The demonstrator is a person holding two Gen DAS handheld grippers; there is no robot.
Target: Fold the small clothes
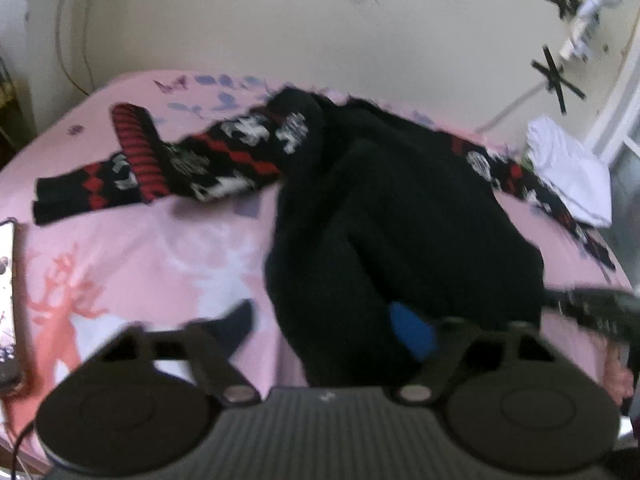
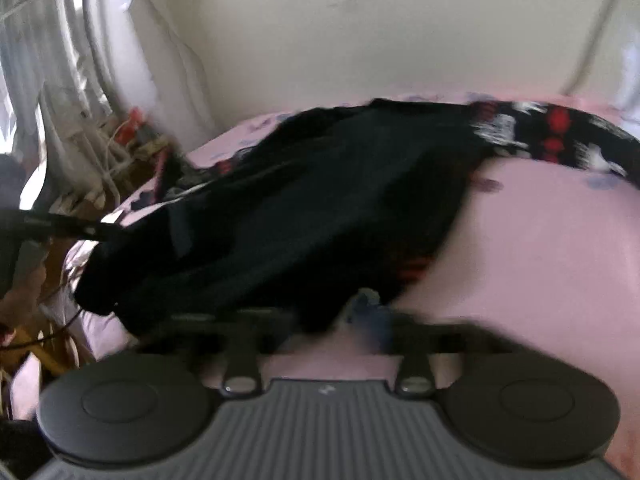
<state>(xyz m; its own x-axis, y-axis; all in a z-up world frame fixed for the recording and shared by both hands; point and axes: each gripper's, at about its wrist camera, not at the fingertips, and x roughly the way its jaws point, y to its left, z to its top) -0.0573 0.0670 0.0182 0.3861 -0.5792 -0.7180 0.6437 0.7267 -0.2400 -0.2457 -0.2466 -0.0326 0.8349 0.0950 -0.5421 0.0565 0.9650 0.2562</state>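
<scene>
On the bed: we see a pink printed sheet carrying all the clothes.
Black garment: a dark garment lies bunched in the middle of the bed, spread toward both tools; in the right wrist view it drapes across the sheet.
Patterned garment: a black, red and white piece stretches out on the far left of the bed, part of it under the black garment; more of the same pattern shows on the far right.
White cloth: a white folded piece sits at the bed's far right edge.
Left tool: our left tool has its fingers spread wide, the blue-padded finger against the black garment's near edge; it grips nothing.
Right tool: our right tool is at the near hem of the black garment; blur hides the fingers, so we cannot tell its state.
Phone: a phone lies at the left edge.
</scene>
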